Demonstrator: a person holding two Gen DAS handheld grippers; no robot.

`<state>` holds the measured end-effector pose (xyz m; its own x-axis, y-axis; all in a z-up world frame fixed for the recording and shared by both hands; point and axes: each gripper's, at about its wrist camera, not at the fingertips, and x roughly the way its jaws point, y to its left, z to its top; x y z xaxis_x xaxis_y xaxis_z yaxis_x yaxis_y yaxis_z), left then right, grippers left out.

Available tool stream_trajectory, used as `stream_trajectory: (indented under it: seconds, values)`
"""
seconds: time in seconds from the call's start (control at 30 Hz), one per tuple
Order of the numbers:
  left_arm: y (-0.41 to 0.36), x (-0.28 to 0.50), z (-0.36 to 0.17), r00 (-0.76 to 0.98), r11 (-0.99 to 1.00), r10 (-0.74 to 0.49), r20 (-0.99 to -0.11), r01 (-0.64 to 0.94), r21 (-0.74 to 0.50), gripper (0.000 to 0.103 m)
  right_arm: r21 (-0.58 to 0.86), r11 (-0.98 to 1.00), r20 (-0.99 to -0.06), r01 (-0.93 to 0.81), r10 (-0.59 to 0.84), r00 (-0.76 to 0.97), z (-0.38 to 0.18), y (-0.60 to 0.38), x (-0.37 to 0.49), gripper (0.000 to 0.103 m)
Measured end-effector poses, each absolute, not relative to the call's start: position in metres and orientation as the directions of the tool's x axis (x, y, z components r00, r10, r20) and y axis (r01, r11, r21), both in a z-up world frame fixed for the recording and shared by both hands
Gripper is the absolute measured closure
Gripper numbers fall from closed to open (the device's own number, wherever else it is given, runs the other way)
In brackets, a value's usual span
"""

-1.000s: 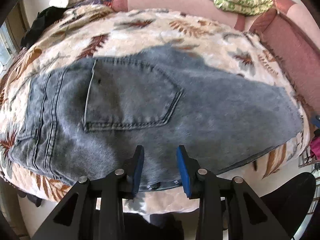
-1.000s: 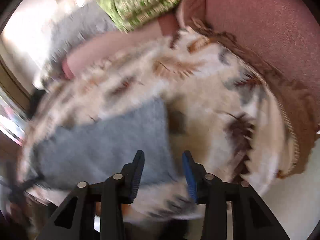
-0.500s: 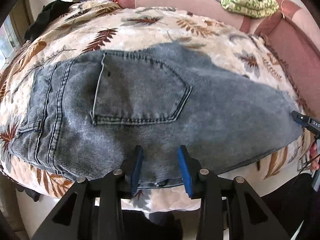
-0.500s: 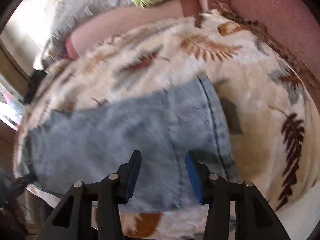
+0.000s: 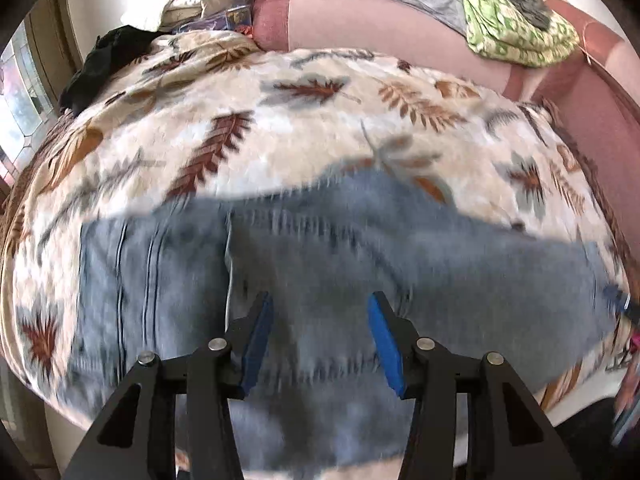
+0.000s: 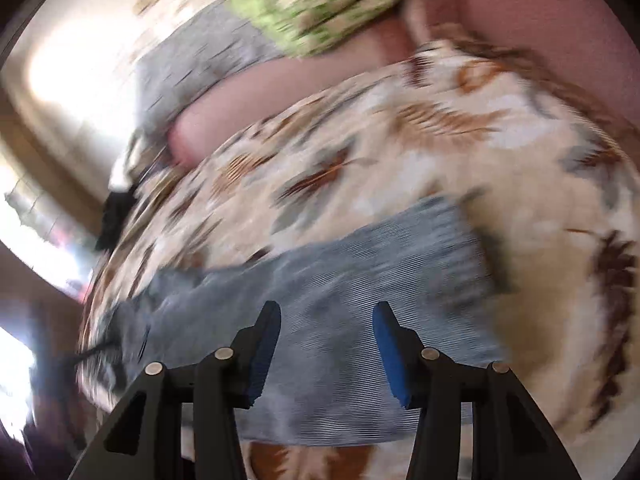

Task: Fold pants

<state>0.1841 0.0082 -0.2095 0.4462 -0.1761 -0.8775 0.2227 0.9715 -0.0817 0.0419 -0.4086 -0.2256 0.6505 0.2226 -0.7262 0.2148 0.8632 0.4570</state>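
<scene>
Both grippers, left gripper (image 5: 318,336) and right gripper (image 6: 326,344), are wide apart and hold nothing. Gray pants (image 5: 360,264) lie flat on the leafy blanket (image 5: 280,128). A grab might pinch the blanket too, messing up the fold.

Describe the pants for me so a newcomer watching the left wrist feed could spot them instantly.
Start at the leaf-print blanket covering the pink sofa. The pants lie flat along its near edge, under the open left gripper. They are the only plain grey-blue denim there.
</scene>
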Motion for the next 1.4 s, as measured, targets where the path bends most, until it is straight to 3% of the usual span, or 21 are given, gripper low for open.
stream_trajectory:
  seconds: [0.3,0.47,0.63,0.77,0.93,1.03,1.2,1.3,1.4]
  values:
    - [-0.055,0.235,-0.218,0.345,0.951,-0.206,-0.916,0.29,-0.105,0.053,0.541,0.832,-0.673,-0.119,0.514,0.531,-0.251,-0.294,0.082,0.051]
    - [-0.087,0.261,-0.251,0.221,0.945,-0.203,-0.954,0.299,-0.132,0.053,0.545,0.822,-0.658,-0.165,0.541,0.524,-0.255,-0.269,0.085,0.051]
    - [-0.094,0.274,-0.26,0.209,0.955,-0.187,-0.96,0.267,-0.128,0.053,0.511,0.831,-0.642,-0.221,0.54,0.545,-0.25,-0.253,0.083,0.051]
    - [-0.071,0.25,-0.229,0.273,0.942,-0.266,-0.924,0.275,-0.19,0.053,0.487,0.833,-0.615,-0.264,0.542,0.573,-0.235,-0.254,0.079,0.051]
    - [-0.024,0.183,-0.213,0.393,0.945,-0.21,-0.895,0.317,-0.083,0.053,0.48,0.831,-0.587,-0.281,0.543,0.601,-0.211,-0.263,0.102,0.051]
    - [0.005,0.145,-0.225,0.42,0.95,-0.146,-0.896,0.314,-0.007,0.053,0.428,0.846,-0.633,-0.318,0.531,0.563,-0.207,-0.251,0.137,0.051]
    - [0.022,0.134,-0.243,0.437,0.957,-0.115,-0.892,0.29,0.019,0.053,0.354,0.855,-0.716,-0.38,0.509,0.478,-0.222,-0.207,0.197,0.051]
    - [0.009,0.132,-0.246,0.446,0.941,-0.073,-0.892,0.327,0.086,0.047,0.285,0.886,-0.761,-0.364,0.441,0.476,-0.238,-0.187,0.222,0.051]
    - [0.012,0.131,-0.246,0.451,0.937,-0.091,-0.888,0.34,0.077,0.045,0.264,0.894,-0.8,-0.361,0.412,0.436,-0.255,-0.175,0.241,0.053]
